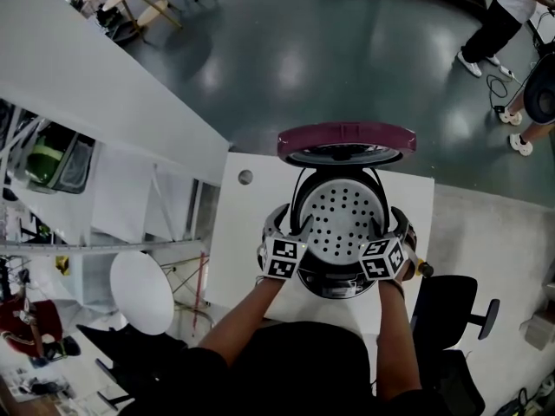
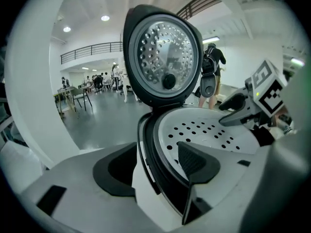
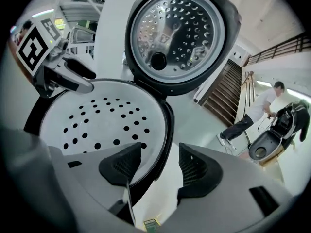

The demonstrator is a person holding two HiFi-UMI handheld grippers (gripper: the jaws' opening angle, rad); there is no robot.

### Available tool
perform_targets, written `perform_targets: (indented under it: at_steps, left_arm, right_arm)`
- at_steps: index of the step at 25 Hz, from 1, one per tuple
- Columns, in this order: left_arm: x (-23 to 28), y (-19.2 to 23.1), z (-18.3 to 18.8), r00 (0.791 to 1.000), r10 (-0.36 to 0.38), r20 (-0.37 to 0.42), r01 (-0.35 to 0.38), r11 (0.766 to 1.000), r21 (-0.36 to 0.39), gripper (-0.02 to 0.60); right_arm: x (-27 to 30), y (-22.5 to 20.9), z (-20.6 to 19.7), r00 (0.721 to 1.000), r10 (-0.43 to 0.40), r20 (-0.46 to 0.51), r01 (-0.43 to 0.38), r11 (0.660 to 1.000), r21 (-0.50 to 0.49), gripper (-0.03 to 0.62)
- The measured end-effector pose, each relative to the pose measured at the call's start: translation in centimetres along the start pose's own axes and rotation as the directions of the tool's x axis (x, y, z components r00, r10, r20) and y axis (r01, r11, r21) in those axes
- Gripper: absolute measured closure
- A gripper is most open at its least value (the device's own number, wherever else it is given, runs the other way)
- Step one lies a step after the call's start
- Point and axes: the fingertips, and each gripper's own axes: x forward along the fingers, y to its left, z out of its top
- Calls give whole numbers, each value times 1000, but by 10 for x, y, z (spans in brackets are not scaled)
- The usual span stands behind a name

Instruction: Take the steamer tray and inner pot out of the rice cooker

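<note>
The rice cooker [image 1: 336, 284] stands on a white table [image 1: 251, 232] with its maroon-topped lid [image 1: 347, 139] raised. The white perforated steamer tray [image 1: 341, 219] sits in its mouth and hides the inner pot. My left gripper [image 1: 299, 225] is at the cooker's left rim and my right gripper [image 1: 387, 225] at its right rim. In the left gripper view the left gripper [image 2: 155, 166] is open, one pad over the steamer tray [image 2: 209, 130] and the other outside the black rim. In the right gripper view the right gripper [image 3: 160, 166] also straddles the rim beside the steamer tray [image 3: 97, 120], open.
The lid's metal inner plate [image 2: 165, 57] faces the tray just behind the jaws. A round hole [image 1: 245, 177] is in the table's far left corner. A black office chair [image 1: 451, 306] stands right of the table. People [image 1: 494, 24] stand farther off on the floor.
</note>
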Motion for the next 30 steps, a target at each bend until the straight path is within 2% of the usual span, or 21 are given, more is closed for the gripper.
perform_targets:
  at_steps: [3, 7, 12, 15, 21, 26, 30]
  left_arm:
    - [6, -5, -4, 999, -32, -40, 31, 999, -33, 316]
    - [11, -2, -9, 994, -1, -107, 0, 1000, -10, 314]
    - [17, -1, -7, 988, 12, -154, -1, 998, 69, 316]
    - [15, 0, -3, 990, 21, -140, -9, 996, 90, 333]
    - [13, 6, 2, 991, 43, -130, -35, 998, 60, 351]
    - [8, 4, 7, 992, 55, -111, -50, 998, 48, 371]
    - [6, 1, 12, 994, 57, -94, -52, 997, 53, 427]
  right_arm:
    - [5, 1, 1, 999, 39, 12, -40, 998, 41, 365]
    - [14, 5, 1, 997, 69, -21, -69, 997, 21, 365]
    - [19, 5, 2, 997, 62, -40, -62, 998, 3, 365]
    - [17, 6, 3, 998, 52, -37, -53, 999, -5, 365]
    - [14, 2, 10, 998, 46, -37, -47, 998, -41, 365]
    - [12, -1, 11, 999, 49, -24, -50, 998, -27, 365]
    - [7, -1, 14, 999, 35, -11, -35, 999, -30, 372]
